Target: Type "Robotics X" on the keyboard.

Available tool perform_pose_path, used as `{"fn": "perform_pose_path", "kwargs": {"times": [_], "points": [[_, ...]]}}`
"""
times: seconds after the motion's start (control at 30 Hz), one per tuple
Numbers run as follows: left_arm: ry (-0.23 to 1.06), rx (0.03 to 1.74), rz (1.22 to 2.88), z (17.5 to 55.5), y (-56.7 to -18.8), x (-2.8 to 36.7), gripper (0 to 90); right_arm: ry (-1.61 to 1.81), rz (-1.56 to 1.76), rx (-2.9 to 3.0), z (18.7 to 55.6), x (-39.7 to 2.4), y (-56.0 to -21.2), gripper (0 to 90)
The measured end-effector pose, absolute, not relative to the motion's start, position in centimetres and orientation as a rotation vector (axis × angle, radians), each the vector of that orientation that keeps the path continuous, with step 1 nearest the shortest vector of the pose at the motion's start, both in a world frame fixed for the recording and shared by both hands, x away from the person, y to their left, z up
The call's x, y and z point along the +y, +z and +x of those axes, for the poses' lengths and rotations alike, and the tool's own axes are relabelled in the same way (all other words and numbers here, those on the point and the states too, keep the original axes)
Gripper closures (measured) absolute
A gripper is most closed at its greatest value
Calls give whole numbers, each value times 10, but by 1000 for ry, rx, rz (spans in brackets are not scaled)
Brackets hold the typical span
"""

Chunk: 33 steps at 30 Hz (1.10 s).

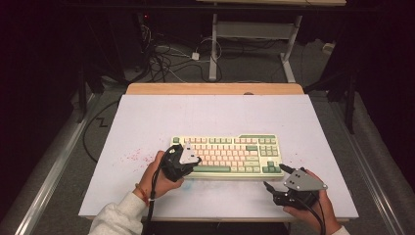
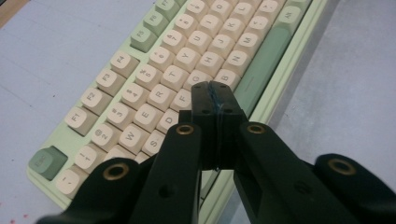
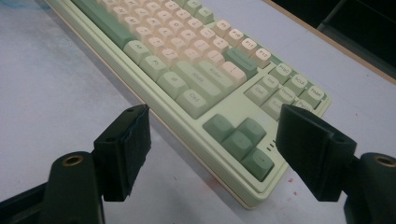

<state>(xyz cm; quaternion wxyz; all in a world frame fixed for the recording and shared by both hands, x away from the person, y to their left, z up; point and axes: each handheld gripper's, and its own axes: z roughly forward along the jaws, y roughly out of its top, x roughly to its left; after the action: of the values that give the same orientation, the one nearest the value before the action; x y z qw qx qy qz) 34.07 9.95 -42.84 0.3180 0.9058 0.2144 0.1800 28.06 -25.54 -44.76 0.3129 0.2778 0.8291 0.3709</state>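
Observation:
A pale green keyboard [image 1: 227,155] with cream and green keys lies on the white table top [image 1: 210,115], a little toward the front. My left gripper [image 2: 214,88] is shut, its two jaws pressed flat together with nothing between them. Its tips hover over the cream letter keys [image 2: 173,77] near the green space bar [image 2: 264,65]. In the high view that gripper [image 1: 182,157] sits over the keyboard's left end. My right gripper [image 3: 212,156] stands open, its jaws wide apart and empty, just off the keyboard's front right corner by the green arrow keys [image 3: 240,140].
A wooden strip [image 1: 215,88] borders the table's far edge. Beyond it stand a desk frame [image 1: 254,44] and a tangle of cables [image 1: 166,54] on the floor. Faint red specks [image 1: 133,156] mark the table left of the keyboard.

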Motion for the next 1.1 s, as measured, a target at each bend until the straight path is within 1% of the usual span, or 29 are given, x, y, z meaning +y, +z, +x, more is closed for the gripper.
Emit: {"fn": "perform_pose_path", "kwargs": {"times": [0.33,0.63,0.9,1.1], "points": [[442,536,2412,338,-433,94,875,977,732,2190,281,-255,-448,265],[446,538,2434,340,-439,91,874,968,727,2200,281,-255,-449,265],[449,540,2421,341,-436,91,874,966,728,2207,281,-254,-449,265],[451,536,2448,342,-442,88,873,964,727,2210,282,-254,-450,265]]}}
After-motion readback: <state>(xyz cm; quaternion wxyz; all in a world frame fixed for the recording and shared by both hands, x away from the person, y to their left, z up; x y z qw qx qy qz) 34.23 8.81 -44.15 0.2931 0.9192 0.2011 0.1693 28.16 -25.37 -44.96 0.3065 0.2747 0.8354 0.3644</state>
